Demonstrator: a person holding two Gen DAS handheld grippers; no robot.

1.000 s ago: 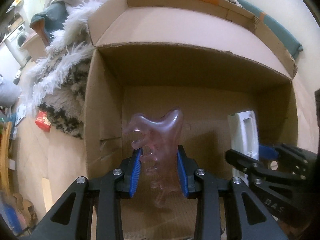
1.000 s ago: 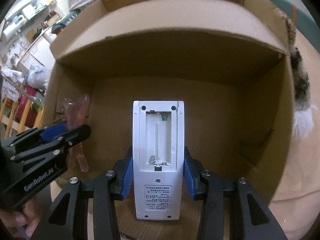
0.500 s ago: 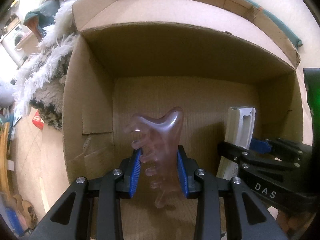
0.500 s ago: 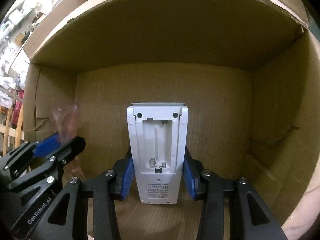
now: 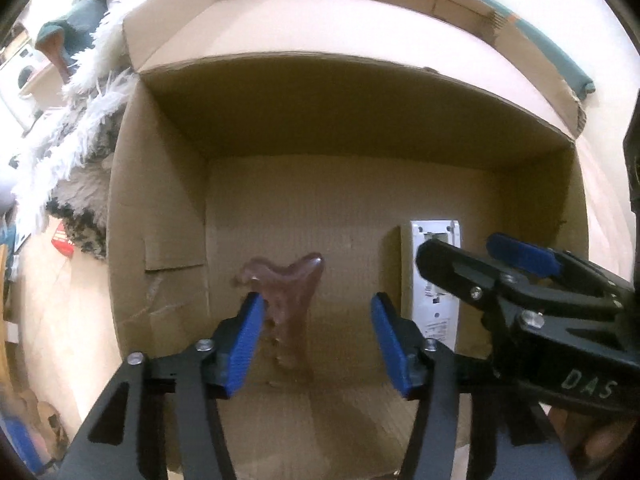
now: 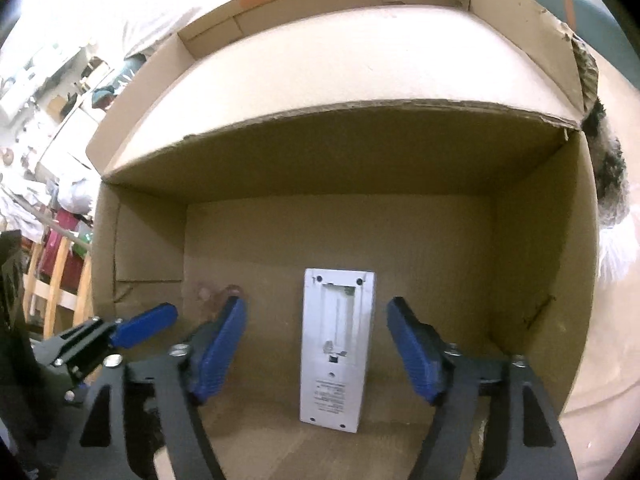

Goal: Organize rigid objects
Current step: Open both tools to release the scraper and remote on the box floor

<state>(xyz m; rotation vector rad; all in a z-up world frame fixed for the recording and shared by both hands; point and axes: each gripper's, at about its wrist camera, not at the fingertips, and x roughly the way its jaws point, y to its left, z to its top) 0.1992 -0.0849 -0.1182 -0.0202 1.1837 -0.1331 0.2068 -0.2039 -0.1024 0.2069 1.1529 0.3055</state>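
My left gripper (image 5: 316, 334): two black angular plastic arms with triangular cut-outs, silver screw heads at the joints, and ribbed blue pads (image 5: 244, 344) on the inner faces of the fingers. My right gripper (image 6: 316, 354) is the same build: black frame, slotted cut-outs, silver screws, and thick blue pads (image 6: 416, 354). In the left wrist view, its side reads "DAS" in pale lettering on the black body, with a silver bolt above. In the right wrist view, the left unit's black side plate has small screws. A bit of my hand (image 5: 592, 436) shows beneath the right gripper.
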